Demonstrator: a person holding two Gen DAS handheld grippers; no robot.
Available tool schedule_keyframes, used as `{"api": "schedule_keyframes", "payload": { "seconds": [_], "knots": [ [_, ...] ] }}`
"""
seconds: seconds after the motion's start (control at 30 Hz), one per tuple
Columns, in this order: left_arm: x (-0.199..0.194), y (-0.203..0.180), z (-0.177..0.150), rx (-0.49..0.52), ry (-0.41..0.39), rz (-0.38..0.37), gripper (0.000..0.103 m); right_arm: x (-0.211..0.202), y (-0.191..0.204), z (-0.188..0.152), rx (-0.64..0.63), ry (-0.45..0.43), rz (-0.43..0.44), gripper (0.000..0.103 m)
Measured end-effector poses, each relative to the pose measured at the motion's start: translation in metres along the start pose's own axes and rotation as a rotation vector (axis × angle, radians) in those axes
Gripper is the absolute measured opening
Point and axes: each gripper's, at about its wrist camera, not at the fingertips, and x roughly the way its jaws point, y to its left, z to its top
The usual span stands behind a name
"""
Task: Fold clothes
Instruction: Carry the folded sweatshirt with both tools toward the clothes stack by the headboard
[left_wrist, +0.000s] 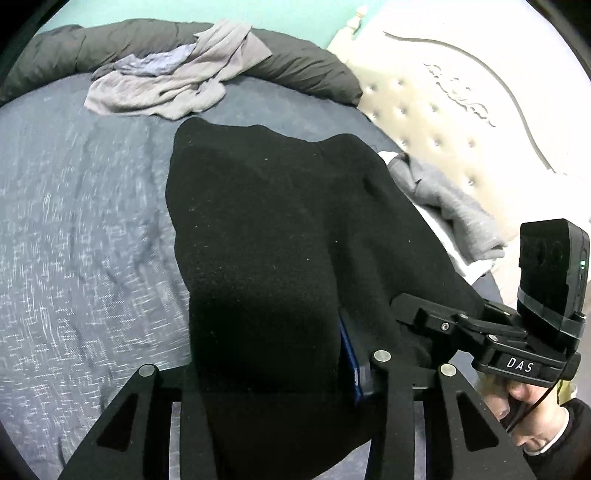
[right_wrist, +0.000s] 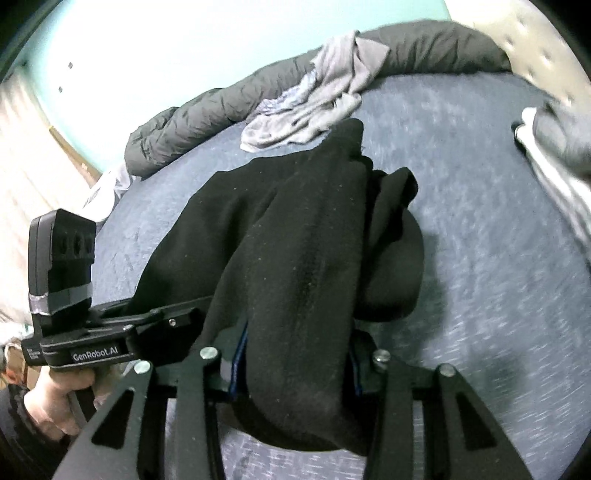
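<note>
Cloth fills both views: a black garment (left_wrist: 266, 229) is bunched between the fingers of the left gripper (left_wrist: 273, 373) and of the right gripper (right_wrist: 291, 365), each clamped on a fold, and drapes ahead of them over the blue bedspread (left_wrist: 81, 229). Beyond the fingertips lies a crumpled grey garment (left_wrist: 166, 88), apparently untouched.

Two short markings can be read. In the left wrist view, the white letters "DAS" stand on the black body of the right gripper (left_wrist: 406, 314), on the bar just above the hand that holds it. In the right wrist view, the white label "GenRobot.AI" stands on the side of the left gripper (right_wrist: 192, 314), with a smaller white marking beside it too small to read.
</note>
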Motion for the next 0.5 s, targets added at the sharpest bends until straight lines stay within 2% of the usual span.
{"api": "schedule_keyframes", "payload": {
  "seconds": [0.2, 0.5],
  "knots": [
    [0.003, -0.047, 0.026, 0.03, -0.026, 0.017, 0.043, -0.036, -0.012, 0.014, -0.054, -0.011, -0.019, 0.041],
    [0.001, -0.123, 0.069, 0.053, -0.078, -0.001, 0.043, -0.101, -0.036, 0.051, -0.136, -0.049, -0.063, 0.042]
  ]
}}
